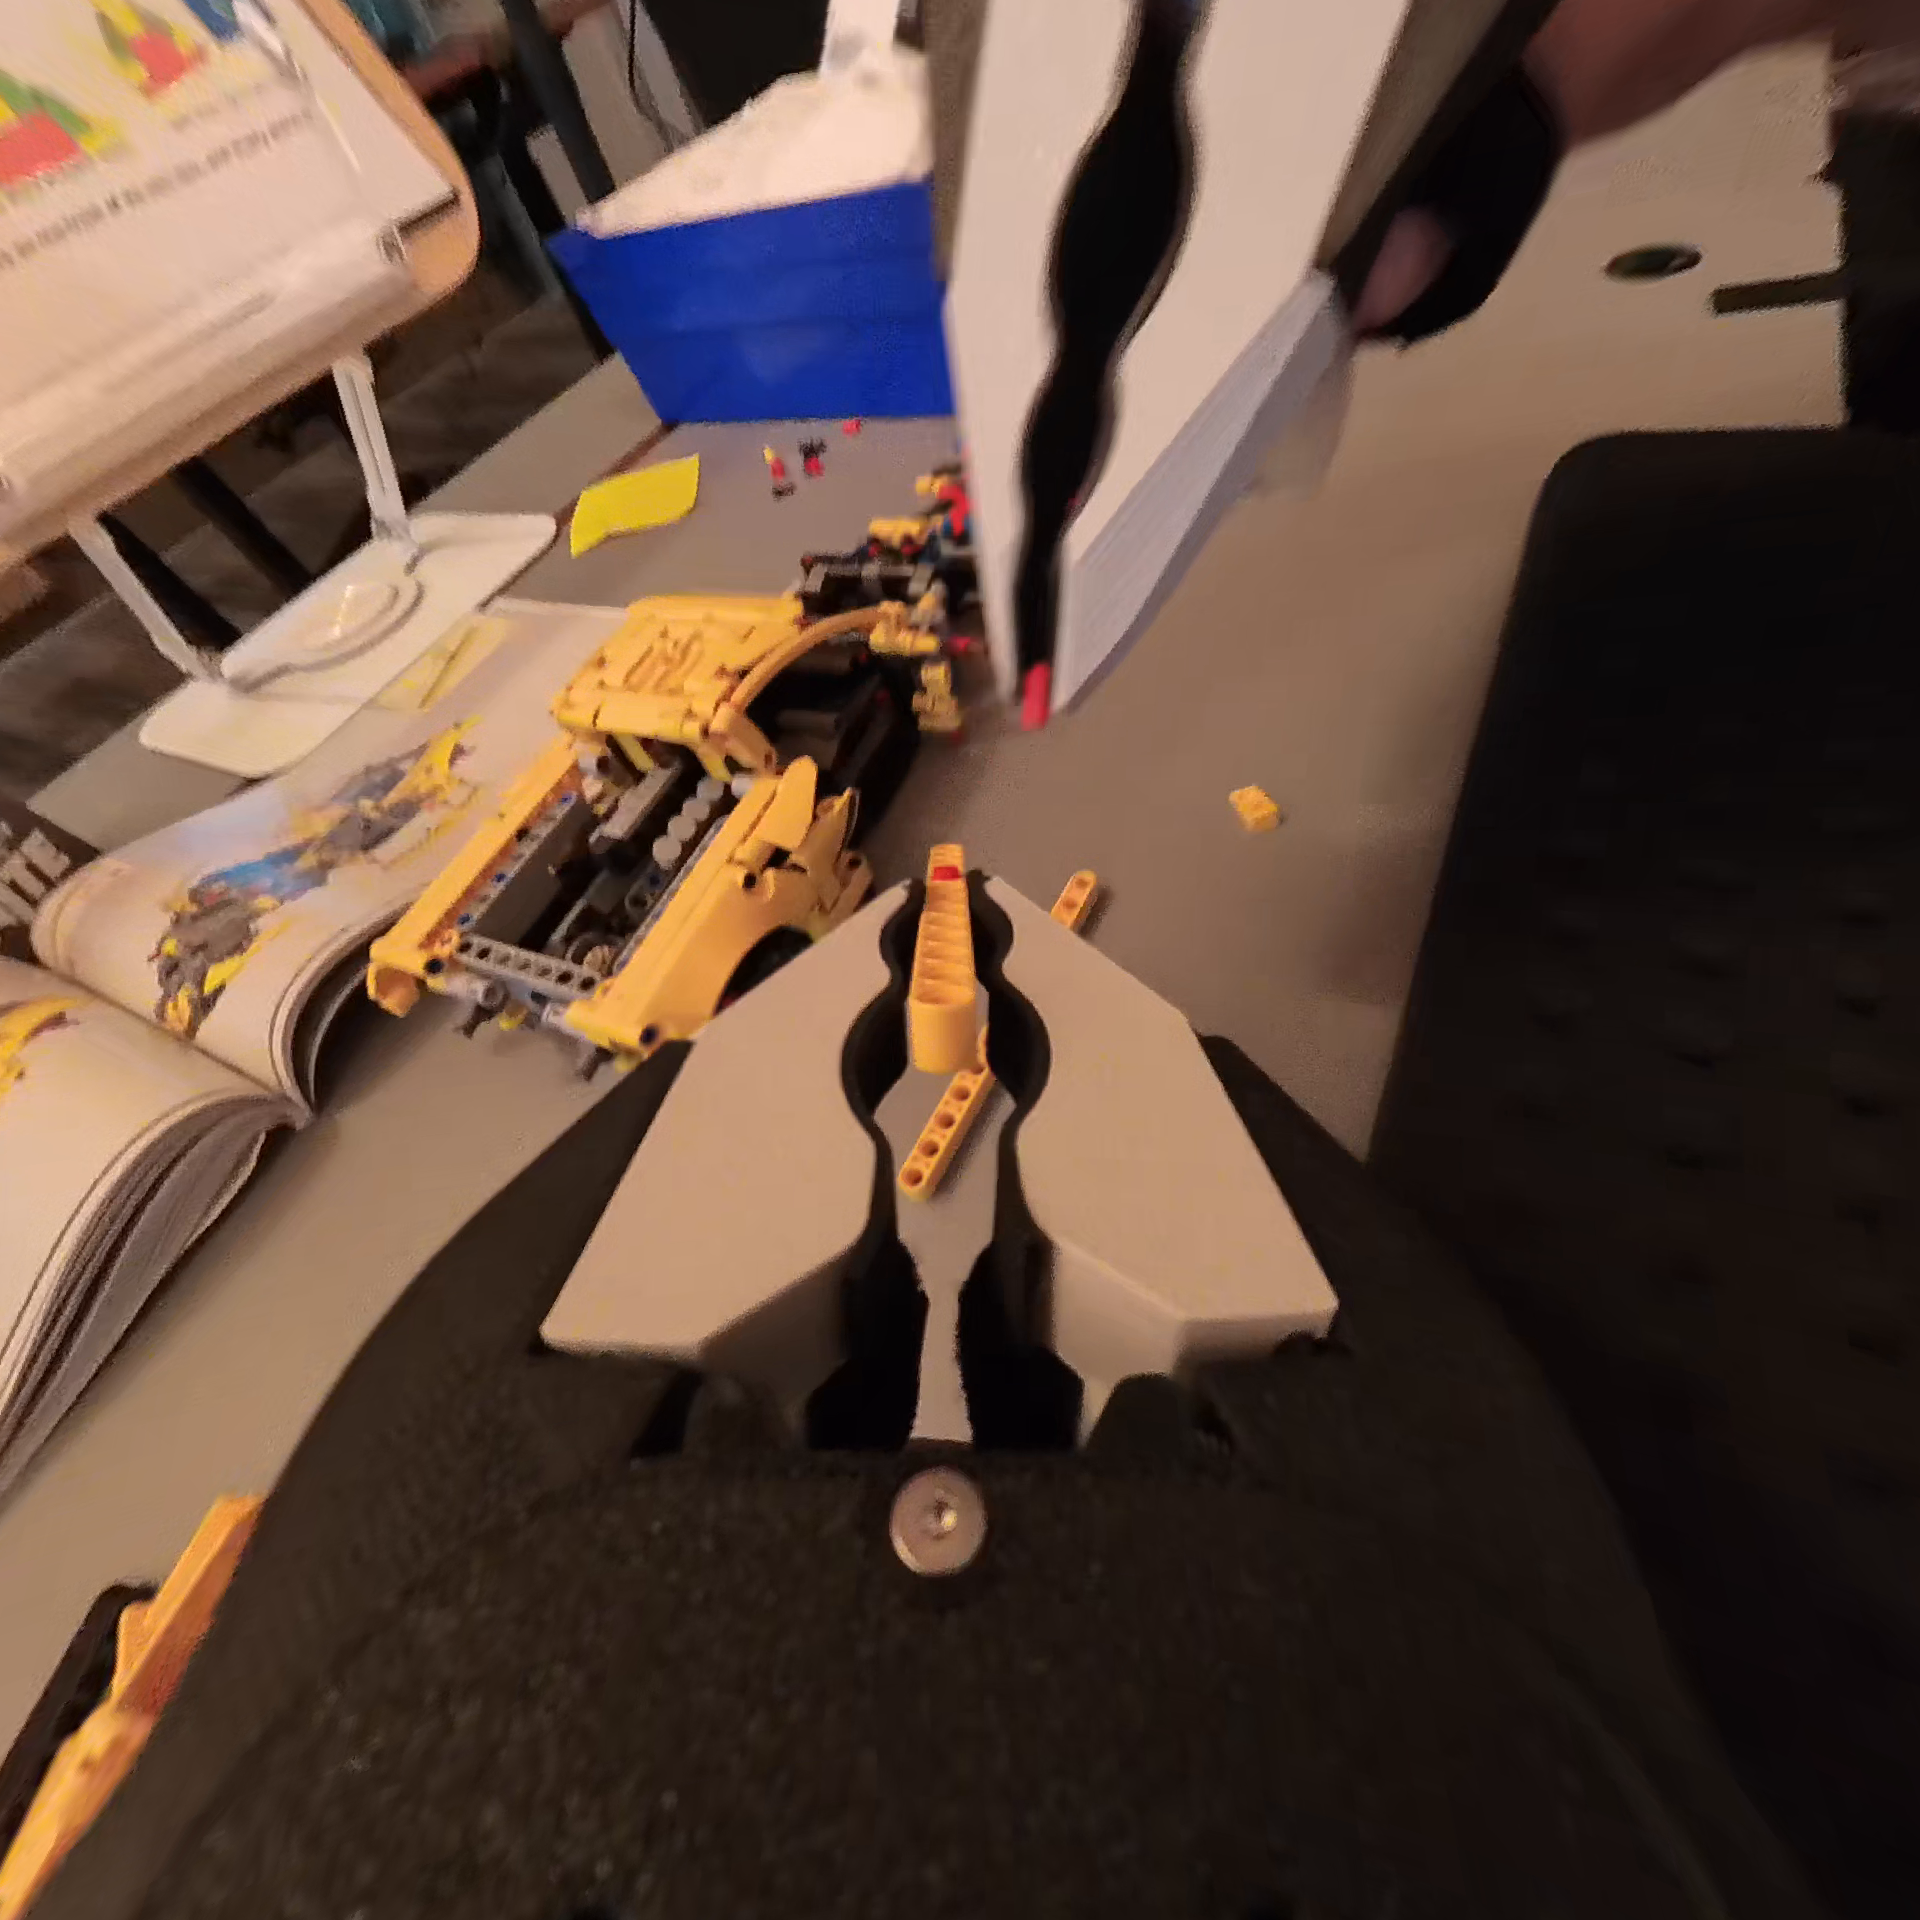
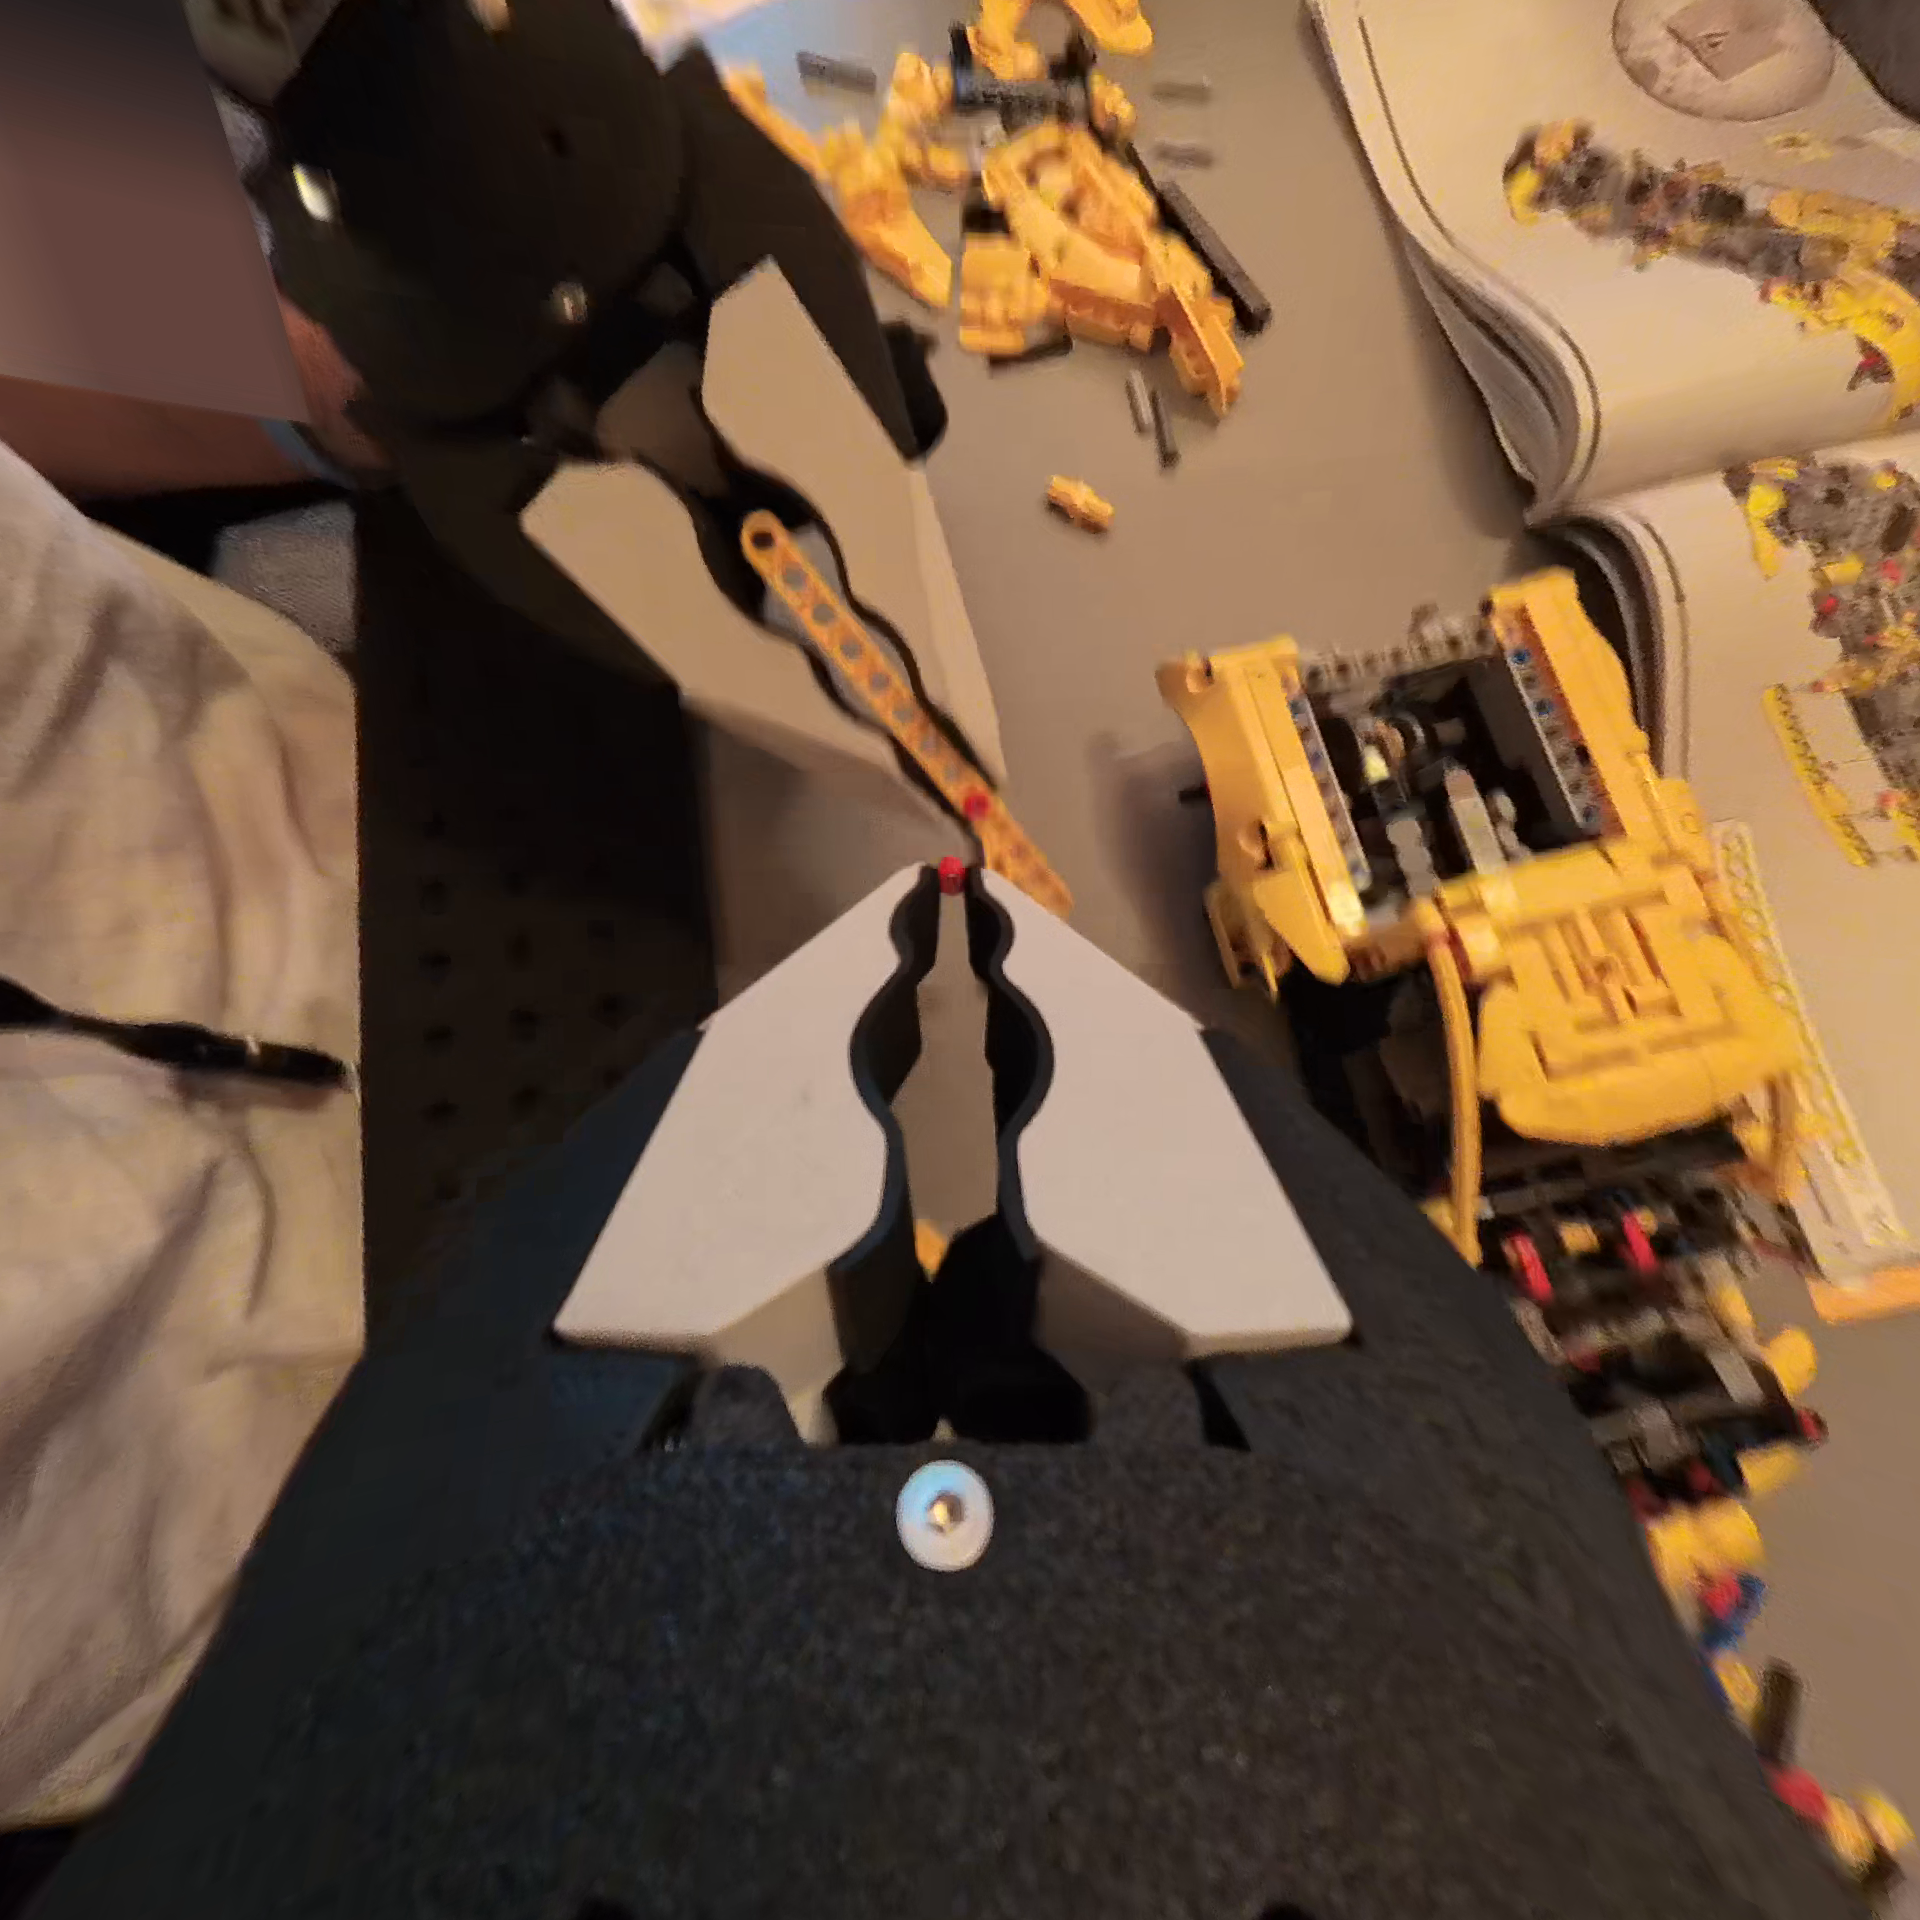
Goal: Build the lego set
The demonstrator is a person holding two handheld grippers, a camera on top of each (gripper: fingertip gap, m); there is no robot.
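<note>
My left gripper point(image 1: 948, 883) is shut on a long yellow beam with holes point(image 1: 943, 977); a red pin point(image 1: 943, 873) sits in its far end. The beam point(image 2: 862, 665) and the left gripper point(image 2: 971, 800) also show in the right wrist view. My right gripper point(image 2: 949, 881) is shut on a small red pin point(image 2: 949, 871), its tip just short of the beam's end. In the left wrist view the right gripper point(image 1: 1029, 675) points down at the table with the red pin point(image 1: 1036, 698) at its tip. The half-built yellow vehicle point(image 1: 665, 831) point(image 2: 1507, 883) stands beside them.
A thin yellow beam point(image 1: 940, 1132) lies on the grey table under my left jaws. A small yellow piece point(image 1: 1255, 808) lies loose. An open instruction book point(image 1: 156, 987) point(image 2: 1662, 312), a pile of yellow parts point(image 2: 1060, 208), a blue box point(image 1: 769, 301) and a black perforated pad point(image 1: 1662, 935) surround the spot. The grippers are tip to tip, or close to it.
</note>
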